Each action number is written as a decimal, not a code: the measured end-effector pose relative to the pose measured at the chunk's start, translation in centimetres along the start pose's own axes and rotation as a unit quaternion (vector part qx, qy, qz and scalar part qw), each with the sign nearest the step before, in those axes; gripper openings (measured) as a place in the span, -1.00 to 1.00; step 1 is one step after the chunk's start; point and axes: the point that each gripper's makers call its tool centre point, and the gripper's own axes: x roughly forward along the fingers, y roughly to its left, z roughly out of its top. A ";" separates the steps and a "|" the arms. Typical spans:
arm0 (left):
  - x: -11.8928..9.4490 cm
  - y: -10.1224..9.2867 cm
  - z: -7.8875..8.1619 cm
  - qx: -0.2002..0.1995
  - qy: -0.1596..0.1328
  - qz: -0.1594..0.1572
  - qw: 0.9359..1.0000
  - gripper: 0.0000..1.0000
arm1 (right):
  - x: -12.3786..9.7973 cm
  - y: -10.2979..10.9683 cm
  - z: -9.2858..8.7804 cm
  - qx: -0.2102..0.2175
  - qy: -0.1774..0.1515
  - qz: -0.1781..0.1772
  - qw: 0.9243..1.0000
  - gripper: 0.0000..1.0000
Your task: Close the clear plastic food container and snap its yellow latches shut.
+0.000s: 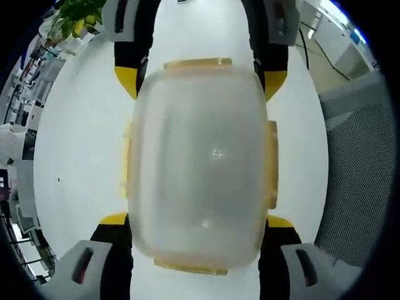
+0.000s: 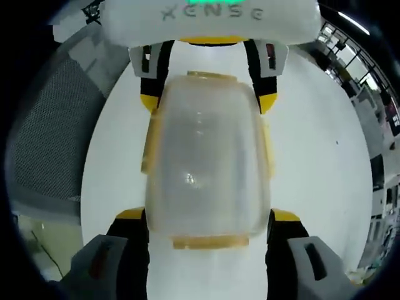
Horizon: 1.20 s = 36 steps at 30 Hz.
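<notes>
I've got the clear rectangular plastic food container with pale yellow latches [image 1: 200, 162] on the round white table [image 1: 81, 137], lid on. My left gripper [image 1: 199, 232] straddles one end, jaws spread and clamped on its corners; my right gripper [image 2: 208, 224] does the same at the opposite end, bracing it for latching. Latches look folded down, though haze makes that uncertain.

Bare white table [image 1: 75, 137] either side of container [image 1: 200, 162], both ends flanked by tongs.
</notes>
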 end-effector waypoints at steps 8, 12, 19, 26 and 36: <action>-0.1 -0.3 -0.3 -0.008 -0.006 0.004 1.000 0.60 | 0.1 0.2 0.5 0.000 -0.014 -0.001 1.000 0.49; -0.1 -0.5 -0.8 -0.010 -0.001 0.005 1.000 0.60 | 0.4 0.4 1.1 -0.002 -0.009 0.002 1.000 0.48; -0.2 -0.7 -2.2 -0.016 0.009 0.004 1.000 0.60 | 0.9 0.4 2.2 -0.008 -0.003 0.005 1.000 0.48; -0.4 -0.7 -3.8 -0.020 0.007 0.004 1.000 0.61 | 1.4 0.4 3.7 -0.009 -0.008 0.006 1.000 0.49; -0.6 -0.4 -5.9 -0.024 0.006 0.004 1.000 0.61 | 2.3 0.1 5.7 -0.013 0.004 0.009 1.000 0.49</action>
